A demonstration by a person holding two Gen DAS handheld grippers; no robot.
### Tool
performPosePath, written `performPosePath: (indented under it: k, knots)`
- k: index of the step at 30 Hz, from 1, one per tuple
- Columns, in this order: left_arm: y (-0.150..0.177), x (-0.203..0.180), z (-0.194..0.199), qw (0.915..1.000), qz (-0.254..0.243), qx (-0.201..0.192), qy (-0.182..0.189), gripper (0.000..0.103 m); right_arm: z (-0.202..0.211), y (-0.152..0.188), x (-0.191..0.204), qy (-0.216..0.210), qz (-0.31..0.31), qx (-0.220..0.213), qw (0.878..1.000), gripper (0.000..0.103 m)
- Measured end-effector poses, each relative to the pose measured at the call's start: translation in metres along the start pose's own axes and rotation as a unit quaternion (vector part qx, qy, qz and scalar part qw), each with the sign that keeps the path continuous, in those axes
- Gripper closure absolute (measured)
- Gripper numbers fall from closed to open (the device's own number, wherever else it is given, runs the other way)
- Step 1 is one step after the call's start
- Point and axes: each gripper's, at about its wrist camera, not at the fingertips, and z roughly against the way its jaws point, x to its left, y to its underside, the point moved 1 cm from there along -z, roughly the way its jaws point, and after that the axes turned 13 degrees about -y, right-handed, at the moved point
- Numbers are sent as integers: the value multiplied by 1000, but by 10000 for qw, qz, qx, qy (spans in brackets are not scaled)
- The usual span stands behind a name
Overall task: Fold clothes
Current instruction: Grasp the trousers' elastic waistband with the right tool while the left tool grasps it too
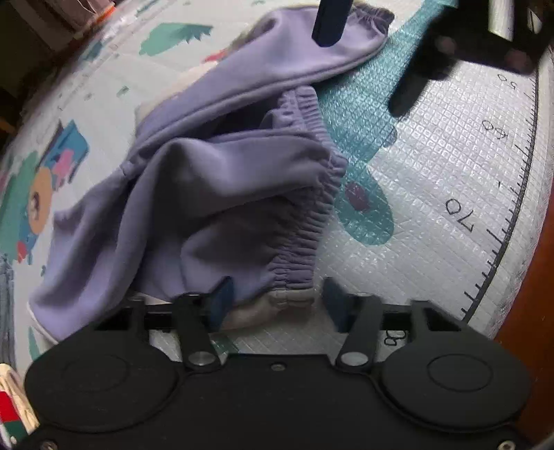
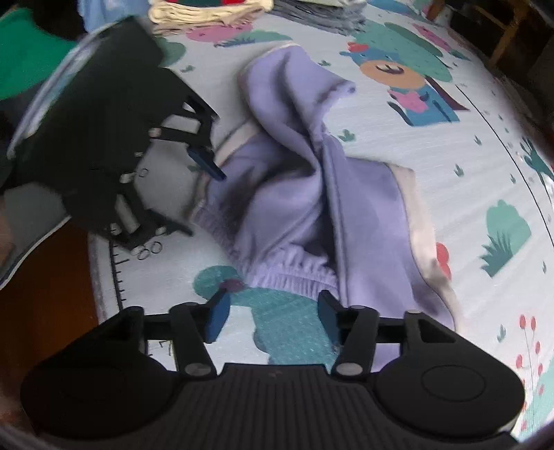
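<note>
Shorts (image 1: 221, 180) between left hand-held gripper (image 1: 275, 299) jaws

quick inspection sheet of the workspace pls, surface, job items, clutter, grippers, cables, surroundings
surface: printed play mat with cartoon animals, plants and a ruler scale along its edge.
job's things: purple pants, crumpled, elastic waistband toward the grippers, pale lining showing at the edges.
clutter: folded clothes stack at the mat's far edge.
grippers: left gripper down at the waistband, fabric between its open jaws, pads not seen pressing; right gripper open at the other stretch of waistband, one finger against the cloth, mat showing between the jaws.
cables: nothing seen.
surroundings: brown wooden floor beside the mat; wooden furniture beyond the far corner.
</note>
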Motion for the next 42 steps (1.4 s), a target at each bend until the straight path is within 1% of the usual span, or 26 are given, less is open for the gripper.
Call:
performPosePath:
  k: [2,5,6,8,10,13,15,17,21,22,25,26,27,28,32,34,35,36,38,40,42]
  knots:
    - [-3,5,-1,9998,13,57,181,74,-3,2,2,-21,113,20,9999,45]
    - [-9,25,3,9978,286,104,589,77,-8,5,7,49,415,130,9990,45]
    - [-11,36,5,9960,514,104,725,78,-10,7,10,86,558,178,9982,45]
    - [-14,62,10,9902,998,-13,980,78,-14,11,12,167,787,286,9964,45]
    - [-17,88,14,9833,1435,-83,1114,78,-21,13,14,325,1026,388,9934,45]
    - [-22,122,18,9700,2080,-131,1249,78,-28,13,17,584,1349,302,9887,45]
    - [-24,141,17,9590,2499,-100,1335,78,-35,10,15,757,1425,182,9867,44]
    - [-24,155,14,9460,2897,-50,1456,78,-43,5,14,969,1472,29,9843,43]
    - [-26,181,14,9228,3500,-113,1603,78,-59,-3,12,1425,1440,-259,9789,43]
    - [-26,187,14,9191,3590,-132,1620,78,-62,-4,12,1604,1463,-280,9758,43]
    - [-27,199,14,9169,3647,-191,1611,79,-68,-5,10,2289,1596,-371,9595,42]
    - [-25,202,14,9158,3679,-198,1597,79,-67,-5,7,2410,1585,-425,9565,39]
    - [-24,204,14,9147,3708,-203,1597,79,-67,-5,5,2473,1561,-459,9552,35]
    - [-21,205,13,9135,3732,-214,1605,79,-67,-4,1,2396,1515,-435,9580,35]
    - [-18,207,14,9138,3717,-225,1620,79,-76,-1,-2,2271,1573,-271,9607,40]
    - [-20,205,17,9176,3631,-243,1602,78,-79,-2,-2,2245,1578,-239,9613,46]
    - [-20,205,19,9181,3618,-253,1595,79,-80,-3,-2,2248,1577,-230,9613,52]
    - [-20,205,22,9191,3603,-260,1574,79,-79,-4,-3,2230,1580,-219,9617,64]
    - [-21,206,29,9221,3563,-264,1488,79,-69,-7,-2,2196,1664,-320,9608,82]
    - [-22,211,40,9224,3585,-300,1404,79,-53,-12,-2,2202,1703,-458,9594,83]
    - [-23,218,53,9218,3628,-361,1318,79,-34,-18,-5,2236,1655,-506,9592,85]
